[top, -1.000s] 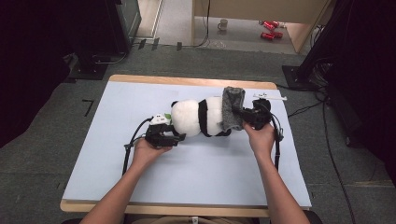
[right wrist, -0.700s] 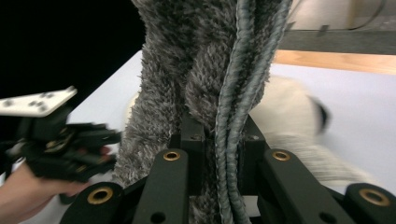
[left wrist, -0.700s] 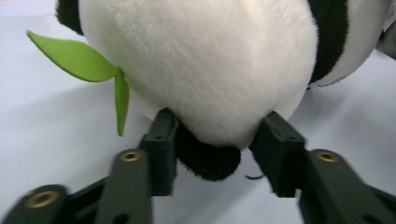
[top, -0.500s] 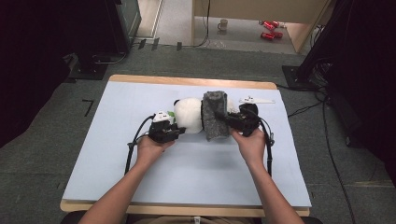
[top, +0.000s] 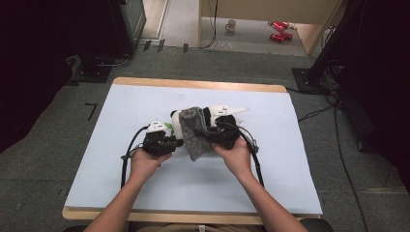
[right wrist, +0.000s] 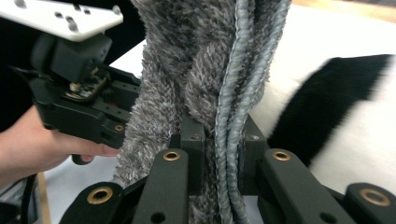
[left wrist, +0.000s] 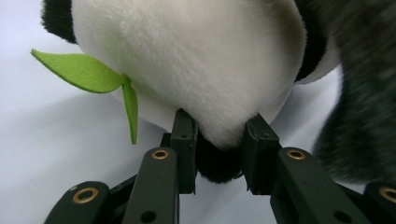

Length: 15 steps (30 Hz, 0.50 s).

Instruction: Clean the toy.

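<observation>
A black-and-white plush panda (top: 175, 125) lies mid-table with a green felt leaf (left wrist: 88, 72) at its end. My left gripper (top: 170, 141) has just been closing its jaws, and they now pinch the panda's (left wrist: 196, 70) white and black fur, gripper (left wrist: 219, 135). A grey fuzzy cloth (top: 196, 133) with a braided blue-grey cord drapes over the panda's middle. My right gripper (top: 212, 135) is shut on that cloth (right wrist: 187, 70), gripper (right wrist: 219, 135), with the panda's body (right wrist: 345, 116) just beyond. The panda's right part is hidden by cloth and gripper.
The pale blue table top (top: 121, 106) has a wooden rim. Cables (top: 126, 154) trail from both grippers toward the front edge. On the floor beyond stand black stands (top: 96, 58), a mug (top: 231, 24) and red cans (top: 278, 30).
The right gripper has dragged the grey cloth leftward from the panda's right end to its middle. The left gripper's jaws have shut on the panda's left end.
</observation>
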Motion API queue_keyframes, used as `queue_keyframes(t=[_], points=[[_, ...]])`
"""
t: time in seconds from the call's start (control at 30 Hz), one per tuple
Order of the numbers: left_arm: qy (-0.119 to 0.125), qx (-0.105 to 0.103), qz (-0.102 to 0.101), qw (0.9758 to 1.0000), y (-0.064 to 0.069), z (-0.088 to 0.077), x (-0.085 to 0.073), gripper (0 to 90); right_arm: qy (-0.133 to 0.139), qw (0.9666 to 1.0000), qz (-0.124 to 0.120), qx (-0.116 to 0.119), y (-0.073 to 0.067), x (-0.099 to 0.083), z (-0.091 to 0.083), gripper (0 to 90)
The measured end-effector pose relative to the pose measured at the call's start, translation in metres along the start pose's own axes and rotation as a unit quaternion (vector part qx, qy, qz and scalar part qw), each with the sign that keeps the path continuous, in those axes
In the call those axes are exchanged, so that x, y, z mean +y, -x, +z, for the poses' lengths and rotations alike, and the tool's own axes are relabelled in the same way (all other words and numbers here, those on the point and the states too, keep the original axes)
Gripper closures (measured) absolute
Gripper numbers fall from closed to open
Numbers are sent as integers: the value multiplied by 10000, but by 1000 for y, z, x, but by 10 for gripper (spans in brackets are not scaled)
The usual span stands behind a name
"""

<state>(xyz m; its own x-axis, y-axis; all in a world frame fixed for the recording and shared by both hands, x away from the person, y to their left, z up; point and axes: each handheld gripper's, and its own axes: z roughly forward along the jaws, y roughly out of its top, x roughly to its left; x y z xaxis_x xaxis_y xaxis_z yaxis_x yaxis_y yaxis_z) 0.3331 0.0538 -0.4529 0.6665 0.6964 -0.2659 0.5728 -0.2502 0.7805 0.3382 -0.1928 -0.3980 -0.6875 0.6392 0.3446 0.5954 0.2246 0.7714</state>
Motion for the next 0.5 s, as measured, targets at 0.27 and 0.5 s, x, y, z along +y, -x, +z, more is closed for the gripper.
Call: queue_keyframes(t=[0.27, 0.5], points=[[-142, 46, -294, 9995, 1, 0, -9, 703, -381, 9985, -369, 94, -13, -10, 37, 787], [-161, 223, -46, 9996, -4, 2, -11, 701, -613, 9936, -907, -269, -12, -11, 38, 792]])
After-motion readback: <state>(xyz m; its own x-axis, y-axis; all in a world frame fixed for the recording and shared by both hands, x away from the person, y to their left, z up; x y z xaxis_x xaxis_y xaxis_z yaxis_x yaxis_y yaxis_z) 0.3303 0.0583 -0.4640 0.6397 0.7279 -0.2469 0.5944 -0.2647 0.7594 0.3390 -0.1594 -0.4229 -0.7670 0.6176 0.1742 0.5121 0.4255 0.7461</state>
